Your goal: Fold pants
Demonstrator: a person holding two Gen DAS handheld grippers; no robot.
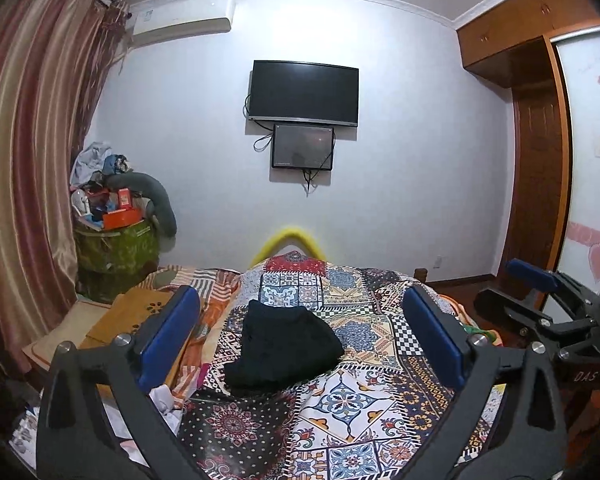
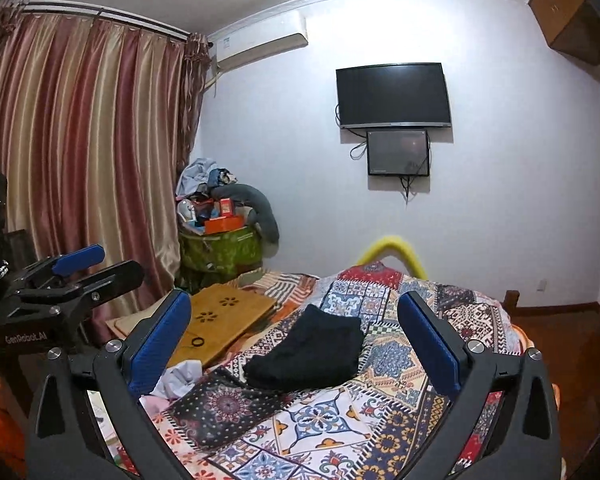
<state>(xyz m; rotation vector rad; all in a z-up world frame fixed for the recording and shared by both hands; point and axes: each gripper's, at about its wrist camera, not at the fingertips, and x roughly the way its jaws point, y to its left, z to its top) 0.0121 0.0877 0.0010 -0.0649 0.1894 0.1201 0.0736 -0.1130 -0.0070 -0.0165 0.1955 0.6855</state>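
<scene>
Black pants (image 1: 282, 346) lie folded in a compact bundle on the patterned quilt (image 1: 360, 400) of the bed. They also show in the right wrist view (image 2: 310, 354). My left gripper (image 1: 300, 336) is open and empty, held above the bed with the pants seen between its blue pads (image 1: 168, 340). My right gripper (image 2: 296, 344) is open and empty too, raised above the bed short of the pants. The right gripper shows at the right edge of the left wrist view (image 1: 540, 292), and the left gripper shows at the left of the right wrist view (image 2: 80, 276).
A wooden lap board (image 2: 224, 320) lies on the bed's left side. White cloth (image 2: 180, 378) is bunched at the near left. A green bin piled with clutter (image 2: 220, 240) stands by the curtain (image 2: 80, 160). A TV (image 2: 394, 96) hangs on the far wall.
</scene>
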